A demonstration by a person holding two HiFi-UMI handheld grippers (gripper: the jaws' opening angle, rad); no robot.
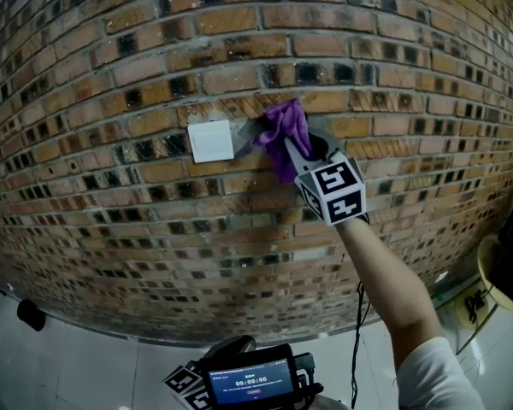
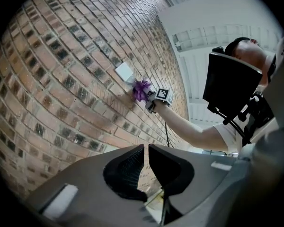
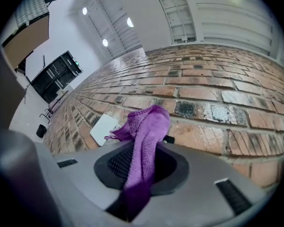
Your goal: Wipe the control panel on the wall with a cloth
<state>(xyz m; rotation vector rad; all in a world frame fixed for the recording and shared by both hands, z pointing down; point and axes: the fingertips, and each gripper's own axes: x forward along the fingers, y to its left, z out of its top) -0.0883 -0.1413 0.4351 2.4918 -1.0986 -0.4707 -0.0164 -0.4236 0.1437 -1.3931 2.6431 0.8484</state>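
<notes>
A white square control panel (image 1: 211,141) is mounted on the brick wall (image 1: 111,75). My right gripper (image 1: 297,143) is shut on a purple cloth (image 1: 284,131), whose bunched end touches the bricks just right of the panel. In the right gripper view the cloth (image 3: 143,141) runs up between the jaws, and the panel (image 3: 103,128) lies to its left. My left gripper (image 2: 144,167) hangs low near the floor, away from the wall, its jaws nearly together with nothing between them. From there the panel (image 2: 124,71) and cloth (image 2: 141,90) look small and far.
The wall (image 3: 217,103) fills most of the view. A dark stand (image 1: 30,314) sits on the floor at lower left. A yellowish object (image 1: 496,272) shows at the right edge. A device with a small screen (image 1: 250,383) sits at the bottom of the head view.
</notes>
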